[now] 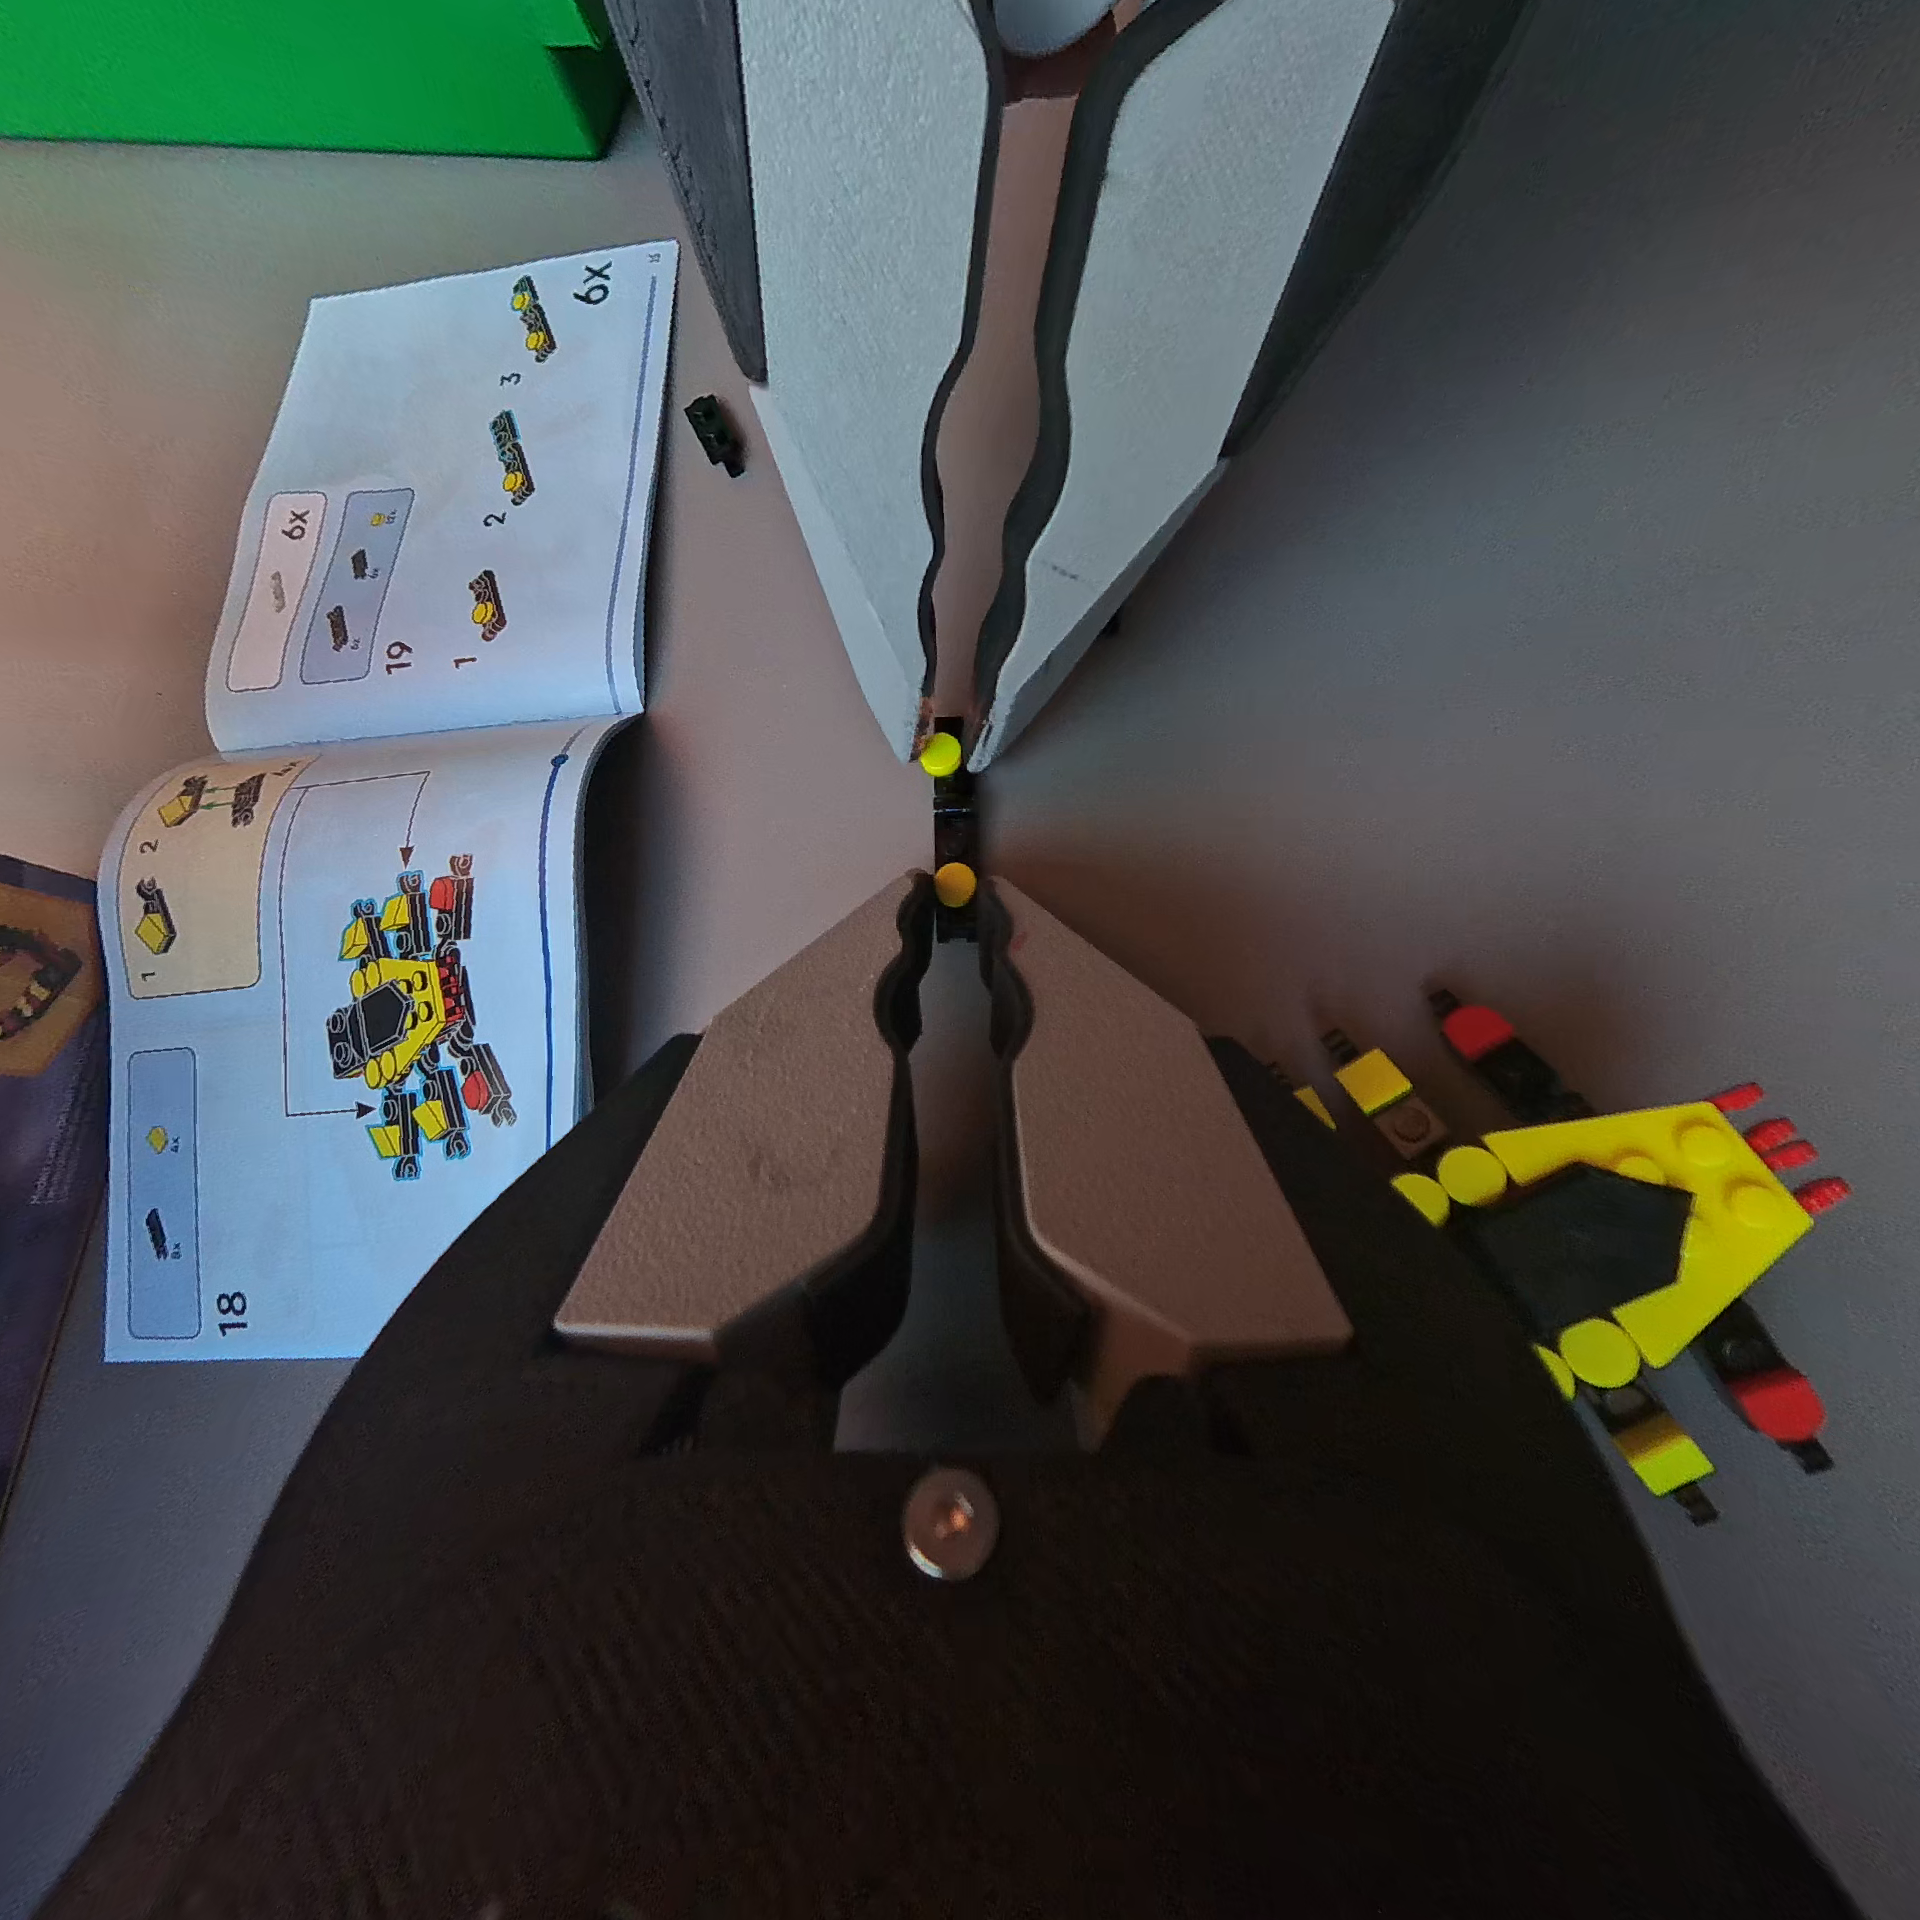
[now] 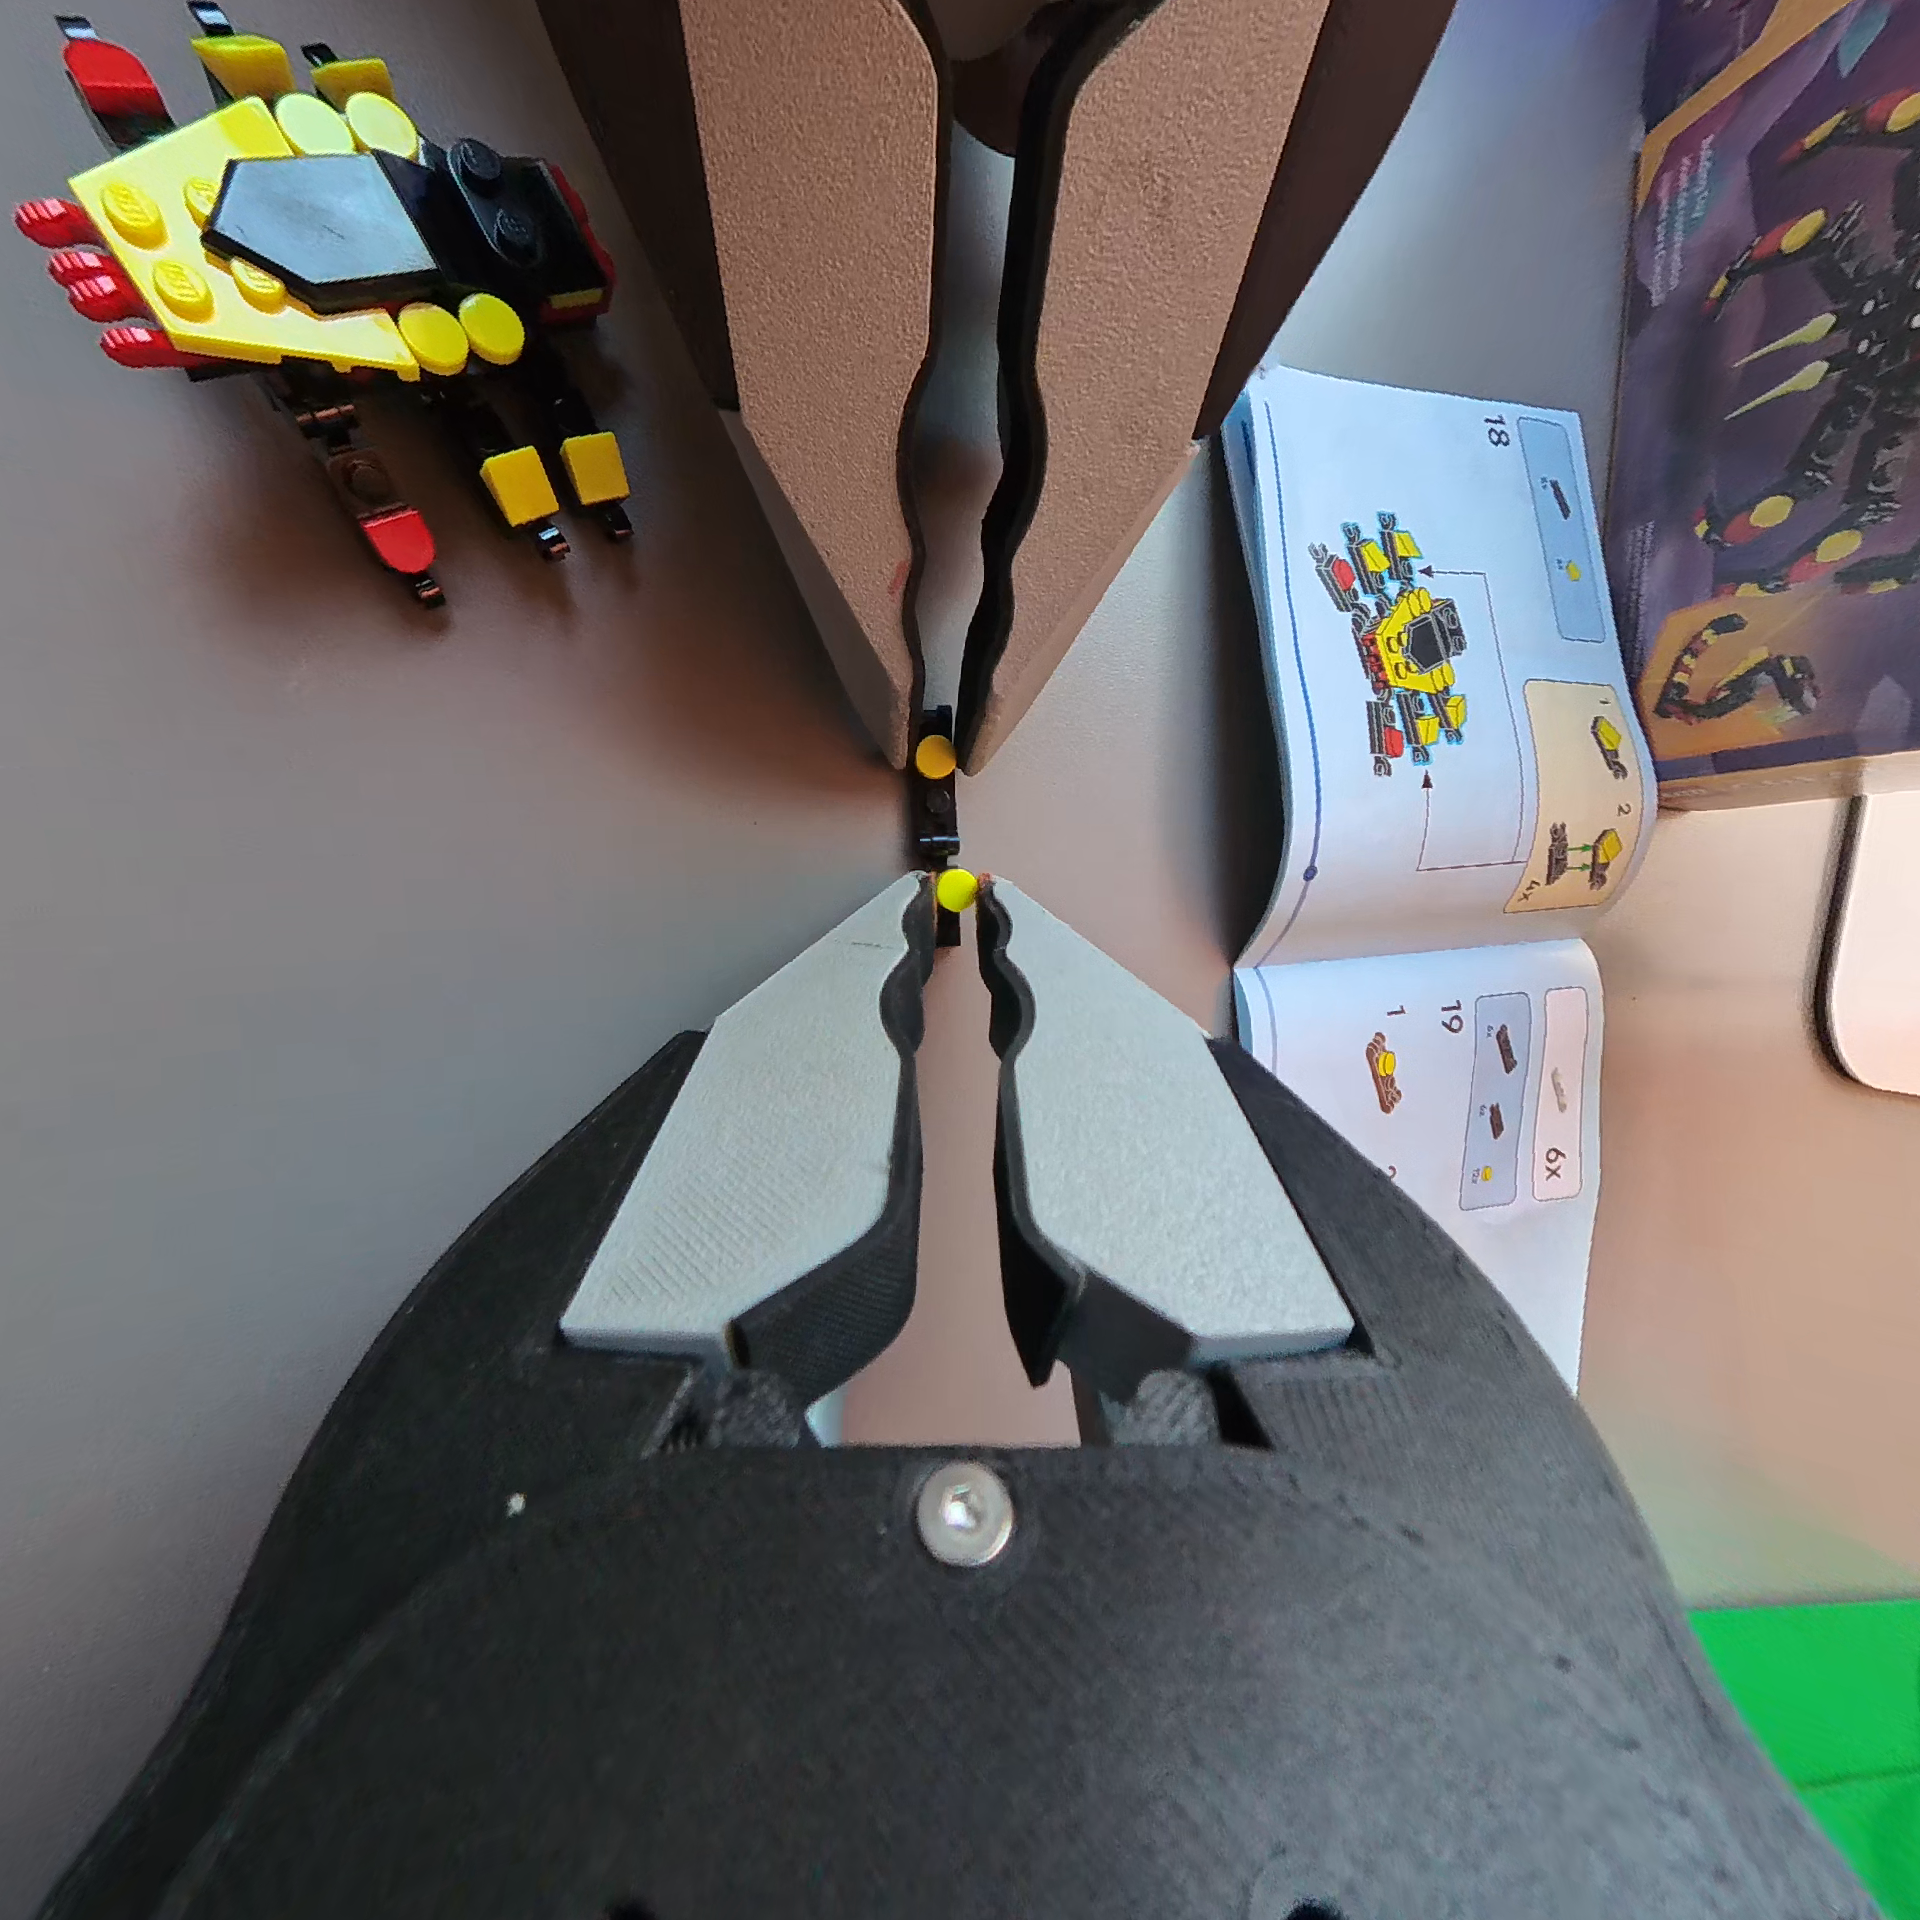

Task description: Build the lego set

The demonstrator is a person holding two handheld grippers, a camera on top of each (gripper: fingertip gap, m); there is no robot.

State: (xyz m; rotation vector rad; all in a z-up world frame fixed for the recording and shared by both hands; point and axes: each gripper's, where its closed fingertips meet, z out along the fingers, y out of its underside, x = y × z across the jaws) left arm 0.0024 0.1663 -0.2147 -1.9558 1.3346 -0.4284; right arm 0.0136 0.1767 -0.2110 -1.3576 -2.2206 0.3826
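Observation:
A small black leg assembly [image 1: 954, 831] with a yellow round tile at each end hangs above the table between both grippers. My left gripper [image 1: 954, 894], with brown fingers, is shut on its near end. My right gripper [image 1: 948, 743], with grey fingers, comes in from the opposite side and is shut on its far end. In the right wrist view the assembly [image 2: 938, 805] spans from my right gripper [image 2: 954, 891] to my left gripper [image 2: 935, 753]. The yellow, black and red spider body [image 1: 1621, 1216] lies on the table to the side and also shows in the right wrist view [image 2: 301, 239].
An open instruction booklet [image 1: 416, 831] [image 2: 1455, 831] lies beside the grippers. A loose black piece [image 1: 715, 434] lies near it. A green box [image 1: 301, 73] [image 2: 1829, 1714], the purple set box [image 2: 1787, 416] and a white object [image 2: 1881, 935] stand further out. Left and right tips are no more than a few centimetres apart.

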